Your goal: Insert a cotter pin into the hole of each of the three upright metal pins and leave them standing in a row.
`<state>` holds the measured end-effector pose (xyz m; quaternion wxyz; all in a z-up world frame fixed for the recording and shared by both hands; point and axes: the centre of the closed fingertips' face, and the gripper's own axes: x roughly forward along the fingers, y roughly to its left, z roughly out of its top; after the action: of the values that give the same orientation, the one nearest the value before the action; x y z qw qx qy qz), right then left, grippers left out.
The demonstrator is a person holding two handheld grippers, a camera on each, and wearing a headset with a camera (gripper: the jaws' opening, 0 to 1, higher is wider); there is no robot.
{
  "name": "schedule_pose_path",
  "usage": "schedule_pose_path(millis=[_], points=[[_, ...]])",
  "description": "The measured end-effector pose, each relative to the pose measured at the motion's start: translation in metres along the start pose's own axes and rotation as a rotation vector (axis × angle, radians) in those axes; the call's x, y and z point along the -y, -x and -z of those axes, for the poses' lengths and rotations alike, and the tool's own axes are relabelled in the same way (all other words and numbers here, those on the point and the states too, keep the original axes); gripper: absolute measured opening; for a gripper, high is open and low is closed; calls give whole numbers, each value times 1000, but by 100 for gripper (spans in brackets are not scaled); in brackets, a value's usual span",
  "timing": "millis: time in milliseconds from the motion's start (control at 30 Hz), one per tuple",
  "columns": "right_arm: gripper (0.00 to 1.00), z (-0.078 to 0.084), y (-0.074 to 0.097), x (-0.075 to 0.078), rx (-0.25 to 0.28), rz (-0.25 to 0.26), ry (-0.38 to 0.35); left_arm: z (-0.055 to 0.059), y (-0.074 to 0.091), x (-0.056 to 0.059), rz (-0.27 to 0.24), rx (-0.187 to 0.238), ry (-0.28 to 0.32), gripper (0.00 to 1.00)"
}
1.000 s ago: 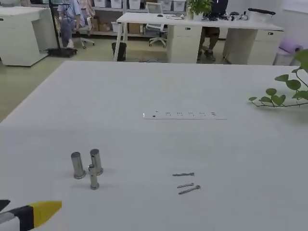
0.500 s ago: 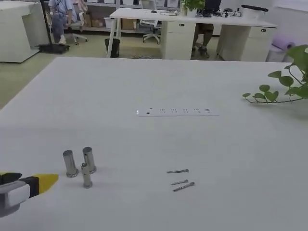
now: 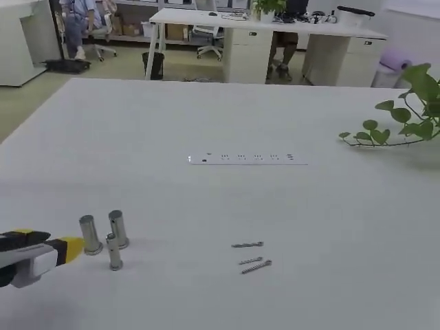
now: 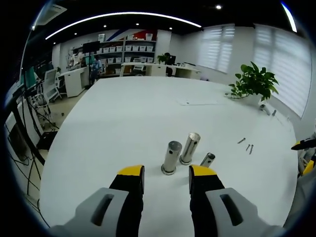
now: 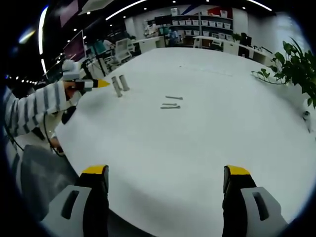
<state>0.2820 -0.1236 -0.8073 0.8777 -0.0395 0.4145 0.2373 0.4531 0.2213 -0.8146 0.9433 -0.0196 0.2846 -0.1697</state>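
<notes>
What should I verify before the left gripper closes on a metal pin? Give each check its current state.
1. Left gripper open: ok, jaws stand apart.
2. Three metal pins upright: ok, all stand clustered on the table.
3. Pin lined up with the jaws: ok, the nearest one stands just ahead of the gap, not yet between them.
4. Cross-holes facing a reachable side: cannot tell, too small.
5. Three cotter pins free to pick: ok, lying apart from the metal pins.
6. Right gripper open and empty: ok.
</notes>
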Motion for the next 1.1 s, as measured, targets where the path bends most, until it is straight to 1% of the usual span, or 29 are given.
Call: schedule_pose_path(millis=[133, 200, 267, 367, 567, 667, 700, 733, 767, 867, 967, 1100], points=[[98, 0, -1, 0, -4, 0, -2, 3, -12, 2, 6, -11, -22, 30], [98, 1, -1, 0, -8, -2, -6, 5, -17, 3, 3, -23, -23, 32], [98, 1, -1, 1, -9, -1, -7, 6, -21, 3, -1, -24, -43, 34], [98, 2, -1, 2, -9, 2, -10, 6, -27, 2, 2, -24, -43, 31], [98, 3, -1, 4, -13, 6, -14, 7, -32, 0, -8, -32, -51, 30], [97, 4, -1, 3, -16, 1, -17, 8, -34, 1, -6, -36, -65, 27], [97, 5, -2, 2, -21, -2, -21, 8, -34, 0, -9, -39, -65, 27], [97, 5, -2, 2, -21, -3, -24, 9, -35, -2, -26, -43, -56, 28], [97, 6, -2, 1, -20, -6, -25, 9, -35, -3, -29, -43, -53, 29], [97, 5, -3, 0, -17, -10, -25, 8, -37, -3, -20, -28, -33, 26], [97, 4, -3, -1, -15, -12, -24, 10, -39, -1, -11, -34, -40, 25], [97, 4, -2, 1, -13, -6, -26, 8, -42, 3, -3, -31, -48, 19]])
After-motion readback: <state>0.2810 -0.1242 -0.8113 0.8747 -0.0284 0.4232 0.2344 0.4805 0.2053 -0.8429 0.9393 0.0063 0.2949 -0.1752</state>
